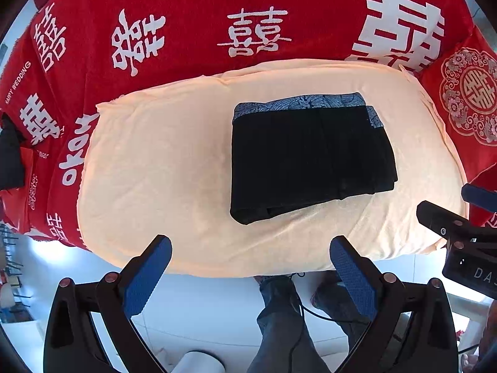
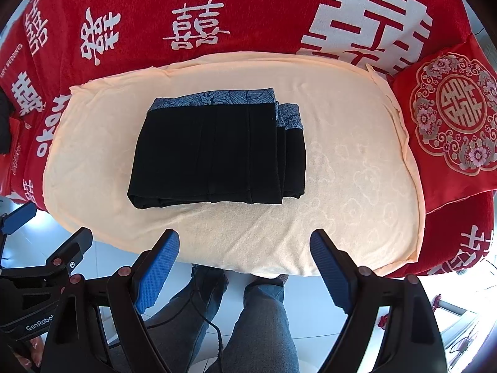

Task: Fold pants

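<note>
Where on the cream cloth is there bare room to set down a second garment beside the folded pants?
The widest bare patch of the cream cloth lies between the folded black pants and the red embroidered cushion. A second strip lies between the pants and the red blanket on the other side. Behind the patterned waistband there is little room.

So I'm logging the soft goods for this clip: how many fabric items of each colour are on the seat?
Black: 1, the folded pants with a blue patterned waistband
Cream: 1, the towel under them
Red: 2, the printed cover and the embroidered cushion
Total: 4
</note>
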`<state>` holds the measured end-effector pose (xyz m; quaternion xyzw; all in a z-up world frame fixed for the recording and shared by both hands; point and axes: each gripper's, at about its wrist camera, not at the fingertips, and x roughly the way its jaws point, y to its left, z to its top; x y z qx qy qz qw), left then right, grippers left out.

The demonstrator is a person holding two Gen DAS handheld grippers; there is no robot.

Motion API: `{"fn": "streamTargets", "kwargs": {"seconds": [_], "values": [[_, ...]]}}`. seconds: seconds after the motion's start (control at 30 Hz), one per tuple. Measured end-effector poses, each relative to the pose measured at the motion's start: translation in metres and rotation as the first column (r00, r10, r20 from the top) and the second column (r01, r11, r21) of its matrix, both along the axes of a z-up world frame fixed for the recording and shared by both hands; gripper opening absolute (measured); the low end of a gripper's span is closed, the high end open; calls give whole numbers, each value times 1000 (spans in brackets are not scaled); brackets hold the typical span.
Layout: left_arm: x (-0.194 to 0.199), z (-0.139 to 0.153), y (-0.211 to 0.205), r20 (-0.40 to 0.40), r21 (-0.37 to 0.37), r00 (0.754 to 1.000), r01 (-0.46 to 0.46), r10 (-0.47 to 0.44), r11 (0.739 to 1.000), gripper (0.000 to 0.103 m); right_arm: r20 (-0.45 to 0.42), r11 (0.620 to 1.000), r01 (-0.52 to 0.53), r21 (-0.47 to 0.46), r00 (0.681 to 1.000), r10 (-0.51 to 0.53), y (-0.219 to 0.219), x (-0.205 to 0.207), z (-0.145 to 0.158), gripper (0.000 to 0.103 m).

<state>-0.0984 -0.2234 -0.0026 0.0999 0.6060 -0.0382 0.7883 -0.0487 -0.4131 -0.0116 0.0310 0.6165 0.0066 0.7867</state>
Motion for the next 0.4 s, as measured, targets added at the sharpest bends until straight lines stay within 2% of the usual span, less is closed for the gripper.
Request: {"fn": "streamTargets", "kwargs": {"seconds": [0.4], "values": [[0, 2, 7, 10, -30, 1000, -20, 20, 999, 102, -7, 1000, -1, -9, 1000, 1, 0, -5, -5, 88]]}}
